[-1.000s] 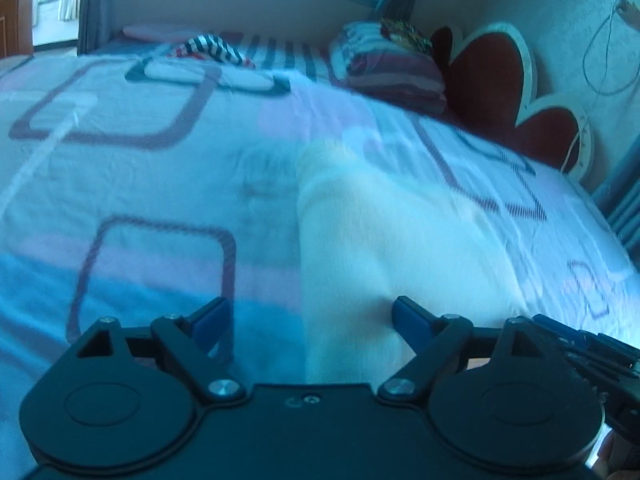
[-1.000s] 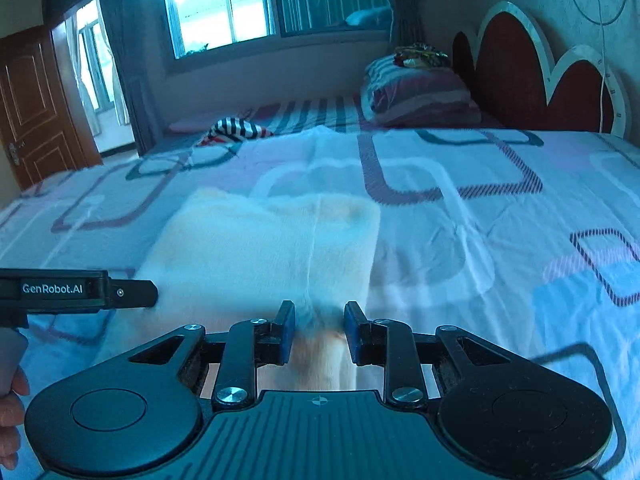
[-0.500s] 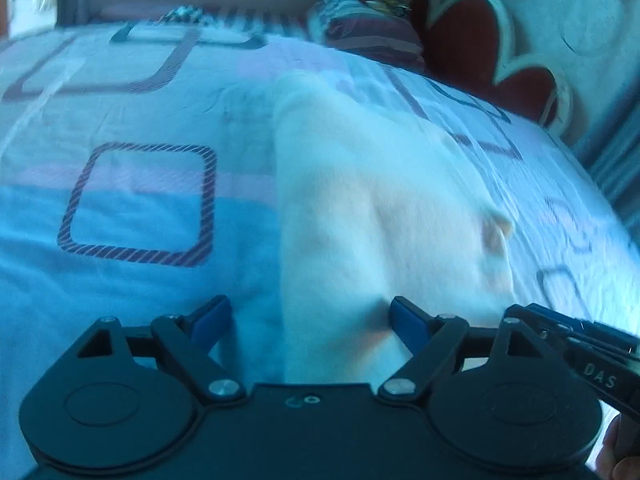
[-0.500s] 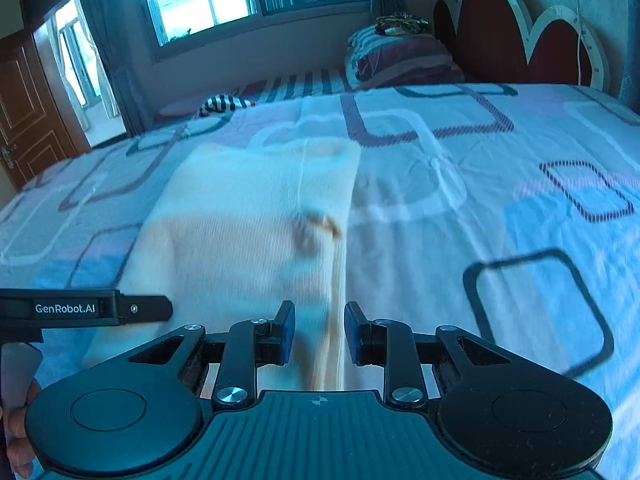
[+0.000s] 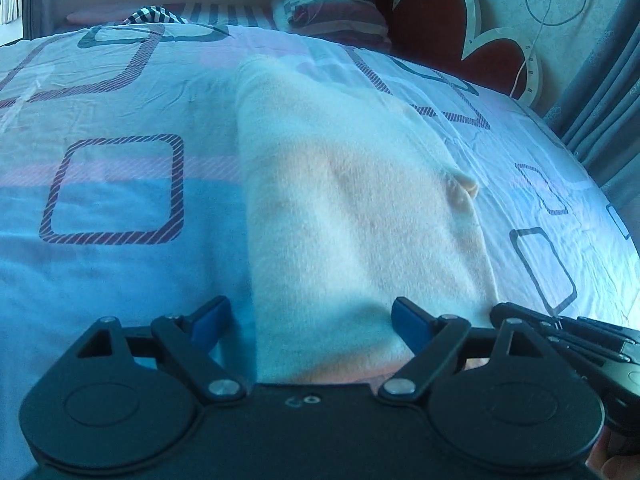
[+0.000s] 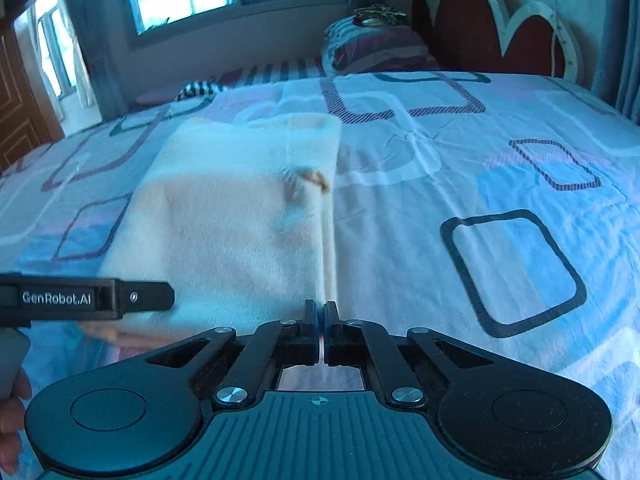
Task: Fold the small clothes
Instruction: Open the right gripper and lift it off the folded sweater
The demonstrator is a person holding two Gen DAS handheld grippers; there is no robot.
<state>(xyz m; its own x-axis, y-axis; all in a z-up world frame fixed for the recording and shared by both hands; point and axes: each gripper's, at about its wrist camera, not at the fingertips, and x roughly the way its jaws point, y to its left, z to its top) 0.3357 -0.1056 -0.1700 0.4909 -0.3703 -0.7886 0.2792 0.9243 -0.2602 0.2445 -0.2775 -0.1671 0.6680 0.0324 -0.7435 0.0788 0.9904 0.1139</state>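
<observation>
A cream knitted garment (image 5: 352,208) lies folded flat on the patterned bedsheet; it also shows in the right wrist view (image 6: 240,216). My left gripper (image 5: 310,320) is open, its blue fingertips astride the garment's near left edge. My right gripper (image 6: 320,314) is shut at the garment's near right corner, and the fabric edge runs right up to its tips; whether cloth is pinched there is hidden. The right gripper's body (image 5: 580,344) shows at the lower right of the left wrist view, and the left gripper's side (image 6: 80,298) at the left of the right wrist view.
The bedsheet (image 6: 500,184) spreads wide to the right. Pillows (image 6: 376,50) and a red scalloped headboard (image 6: 492,28) stand at the far end. A striped cloth (image 6: 200,90) lies at the far left. A window and a door are beyond.
My right gripper has closed from a narrow gap to shut at the garment's near right corner. Both views have lowered toward the garment. The left gripper stays open.
</observation>
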